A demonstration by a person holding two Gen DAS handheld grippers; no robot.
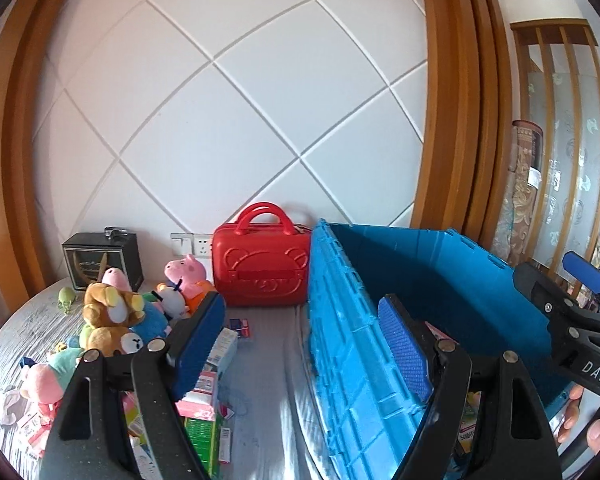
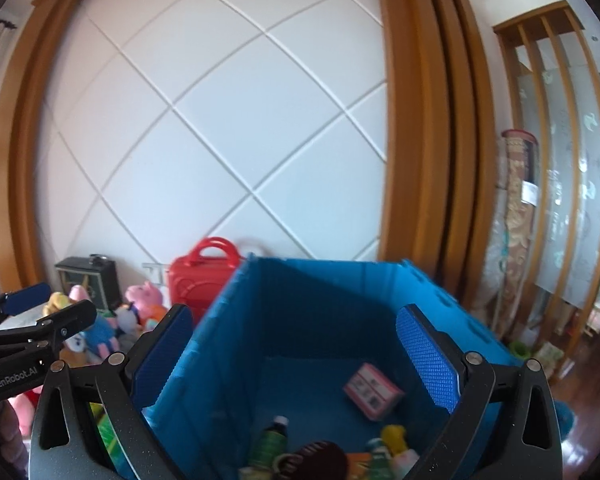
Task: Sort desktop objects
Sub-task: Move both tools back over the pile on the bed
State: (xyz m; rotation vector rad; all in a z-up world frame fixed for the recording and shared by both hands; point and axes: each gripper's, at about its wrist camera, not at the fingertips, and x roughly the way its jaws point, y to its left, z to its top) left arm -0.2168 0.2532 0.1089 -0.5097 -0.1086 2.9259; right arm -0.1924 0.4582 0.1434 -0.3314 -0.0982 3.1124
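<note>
A large blue plastic crate (image 1: 340, 344) stands on the grey bed cover; its inside shows in the right wrist view (image 2: 316, 320). A pink box (image 2: 373, 395) is in mid-air inside it, above a green bottle (image 2: 269, 440) and other small items on the bottom. My right gripper (image 2: 300, 356) is open and empty above the crate. My left gripper (image 1: 304, 344) is open and empty, straddling the crate's left wall. Plush toys (image 1: 116, 312) and small boxes (image 1: 204, 396) lie left of the crate.
A red hard case (image 1: 262, 268) stands against the white panelled wall, beside a black box (image 1: 102, 260). The right gripper's body (image 1: 580, 320) shows at the right in the left wrist view. Wooden frames and a screen (image 2: 548, 200) stand to the right.
</note>
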